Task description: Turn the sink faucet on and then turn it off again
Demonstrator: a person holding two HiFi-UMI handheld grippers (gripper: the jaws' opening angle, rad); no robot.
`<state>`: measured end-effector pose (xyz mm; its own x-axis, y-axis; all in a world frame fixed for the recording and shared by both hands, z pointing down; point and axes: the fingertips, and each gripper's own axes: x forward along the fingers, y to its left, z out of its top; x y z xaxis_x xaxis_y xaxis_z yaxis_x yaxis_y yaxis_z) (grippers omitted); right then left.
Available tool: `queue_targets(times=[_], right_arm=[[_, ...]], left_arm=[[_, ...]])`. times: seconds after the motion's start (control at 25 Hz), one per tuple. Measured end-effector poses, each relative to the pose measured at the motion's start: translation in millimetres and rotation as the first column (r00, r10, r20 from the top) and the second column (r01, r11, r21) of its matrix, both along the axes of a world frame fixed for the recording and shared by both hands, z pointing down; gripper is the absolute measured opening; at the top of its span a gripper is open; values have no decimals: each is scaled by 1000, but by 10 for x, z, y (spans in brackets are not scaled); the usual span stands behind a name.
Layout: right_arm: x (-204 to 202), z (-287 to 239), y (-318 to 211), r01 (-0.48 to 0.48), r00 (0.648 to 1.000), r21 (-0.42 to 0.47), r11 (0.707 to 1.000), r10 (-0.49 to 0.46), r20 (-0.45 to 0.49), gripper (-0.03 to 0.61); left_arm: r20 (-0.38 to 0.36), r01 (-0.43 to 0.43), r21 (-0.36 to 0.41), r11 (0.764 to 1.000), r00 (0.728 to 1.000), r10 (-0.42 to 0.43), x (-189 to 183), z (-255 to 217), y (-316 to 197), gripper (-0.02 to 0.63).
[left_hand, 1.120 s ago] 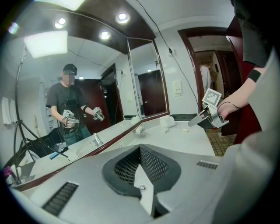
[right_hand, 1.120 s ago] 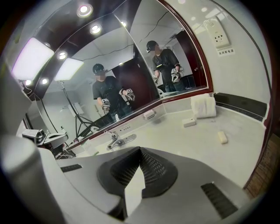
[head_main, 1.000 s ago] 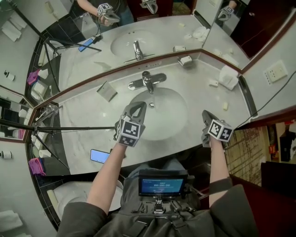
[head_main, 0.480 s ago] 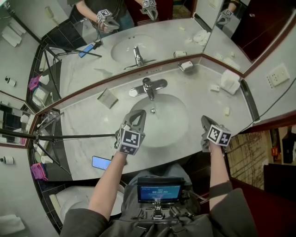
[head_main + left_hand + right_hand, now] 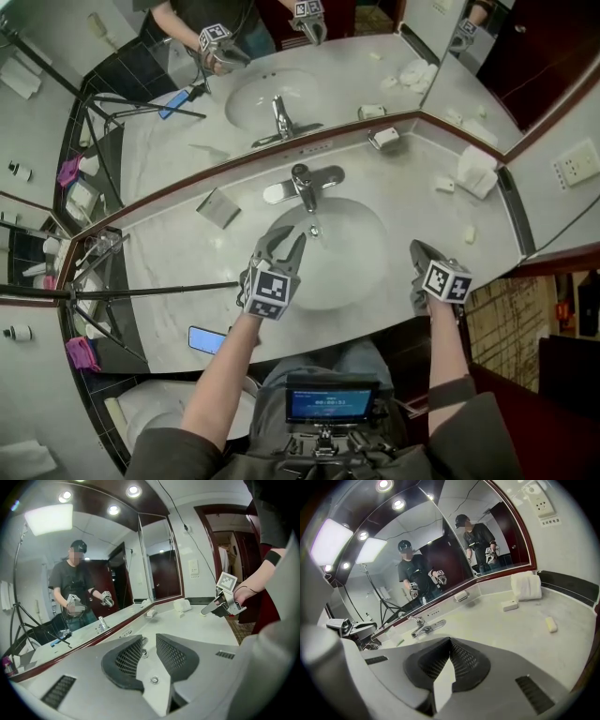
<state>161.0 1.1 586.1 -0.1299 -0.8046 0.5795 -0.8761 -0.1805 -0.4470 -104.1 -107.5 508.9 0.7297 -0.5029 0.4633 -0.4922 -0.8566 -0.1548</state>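
Observation:
The chrome faucet (image 5: 304, 182) stands at the back rim of the oval sink (image 5: 361, 267), its lever lying along the counter. My left gripper (image 5: 282, 236) hovers over the basin just in front of the spout. Its jaws have just been opening and stand apart with nothing between them. In the left gripper view the faucet (image 5: 143, 647) peeks through the gap of that gripper (image 5: 149, 639). My right gripper (image 5: 418, 250) is shut and empty over the counter's front edge, right of the sink. The right gripper view shows those jaws (image 5: 450, 642) closed and the faucet (image 5: 423, 626) far off to the left.
A soap dish (image 5: 382, 139) and a folded towel (image 5: 476, 171) sit at the back right, with small soaps (image 5: 469, 234) near them. A folded card (image 5: 217, 208) lies left of the faucet. A tripod leg (image 5: 141, 291) crosses the left counter, and a phone (image 5: 208, 339) lies at its front edge.
The left gripper's jaws, shut in both earlier frames, now stand apart. Both grippers have sunk a little toward the counter.

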Motion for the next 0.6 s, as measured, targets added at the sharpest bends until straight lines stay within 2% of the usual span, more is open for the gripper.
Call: queue_targets(times=[0.16,0.44,0.52,0.6], right_arm=[[76,127,64,-14,1000,-25,1000,14,1,23],[170,276,86,-23,1000,-54,998,24,15,23],[180,300,71,-21,1000,-58,998,22,18,23],[174,329,64,-16,1000,-62,998,17,22,23]], left_arm=[[13,-20,-15,1000,1000,20,119,125,-161,165],[40,-5,-46,999,999,7,322,404,-469,242],[80,11,-30,999,997,-9,355,497,-533,253],[168,-13,28,1000,986,8,393,591,-568,273]])
